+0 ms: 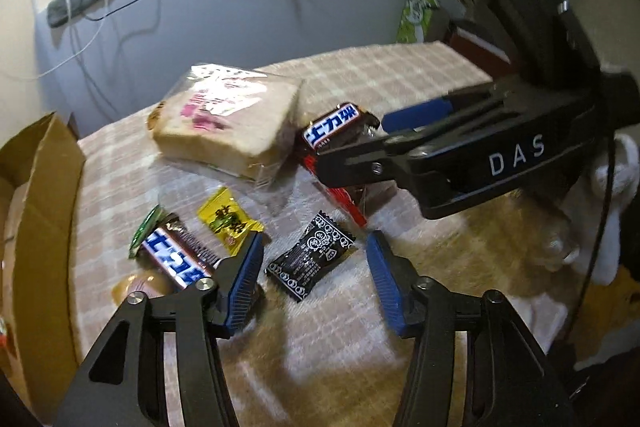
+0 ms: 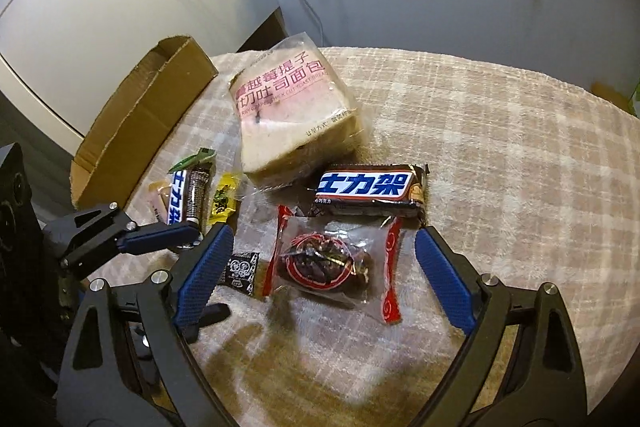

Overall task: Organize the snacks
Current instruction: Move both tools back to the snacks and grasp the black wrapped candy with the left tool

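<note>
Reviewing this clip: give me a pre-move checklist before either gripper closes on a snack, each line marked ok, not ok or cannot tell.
1. Left gripper straddles the black candy, pads not touching: ok.
2. Right gripper straddles the red-edged clear packet, jaws open: ok.
3. Yellow candy clear of the left finger: not ok, it lies against the pad.
4. Cardboard box open: ok.
5. Room inside the box: cannot tell.
6. Bread pack clear of both grippers: ok.
</note>
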Demonstrator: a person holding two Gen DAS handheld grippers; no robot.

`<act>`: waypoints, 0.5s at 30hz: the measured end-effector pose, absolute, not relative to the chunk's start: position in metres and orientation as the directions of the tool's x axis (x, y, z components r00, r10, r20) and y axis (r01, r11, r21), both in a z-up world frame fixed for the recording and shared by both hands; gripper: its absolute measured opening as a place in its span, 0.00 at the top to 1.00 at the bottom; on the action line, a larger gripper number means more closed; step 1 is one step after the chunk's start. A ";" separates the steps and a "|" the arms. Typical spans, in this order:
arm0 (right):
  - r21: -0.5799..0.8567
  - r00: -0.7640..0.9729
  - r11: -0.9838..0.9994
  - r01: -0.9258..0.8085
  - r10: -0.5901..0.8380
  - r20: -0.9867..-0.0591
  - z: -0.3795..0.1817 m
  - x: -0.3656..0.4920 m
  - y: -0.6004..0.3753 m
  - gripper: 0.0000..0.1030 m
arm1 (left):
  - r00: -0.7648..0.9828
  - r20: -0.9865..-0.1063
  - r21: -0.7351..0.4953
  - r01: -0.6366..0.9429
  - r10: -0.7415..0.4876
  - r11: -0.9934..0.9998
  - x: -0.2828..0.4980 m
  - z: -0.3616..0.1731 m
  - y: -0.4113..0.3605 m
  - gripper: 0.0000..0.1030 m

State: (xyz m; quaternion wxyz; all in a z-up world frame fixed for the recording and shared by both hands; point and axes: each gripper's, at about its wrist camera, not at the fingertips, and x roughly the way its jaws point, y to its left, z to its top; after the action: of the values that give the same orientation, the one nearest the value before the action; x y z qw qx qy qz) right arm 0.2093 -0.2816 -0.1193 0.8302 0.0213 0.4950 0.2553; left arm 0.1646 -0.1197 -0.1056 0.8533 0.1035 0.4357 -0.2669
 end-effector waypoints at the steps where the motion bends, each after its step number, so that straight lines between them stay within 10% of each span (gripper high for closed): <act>1: 0.283 0.379 0.870 -0.403 0.441 -0.814 -0.120 0.211 -0.280 0.08 | 0.473 -0.804 -0.047 0.552 -0.359 0.832 0.167 -0.108 -0.122 0.56; 15: 0.218 0.360 0.877 -0.427 0.387 -0.849 -0.132 0.208 -0.272 0.33 | 0.473 -0.815 -0.012 0.564 -0.335 0.826 0.164 -0.122 -0.127 0.76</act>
State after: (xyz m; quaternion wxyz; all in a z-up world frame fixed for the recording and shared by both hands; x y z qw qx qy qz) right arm 0.2078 -0.2717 -0.1318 0.8243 -0.0200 0.5091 0.2468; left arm 0.1635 -0.1274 -0.1218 0.8483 0.1300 0.4395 -0.2651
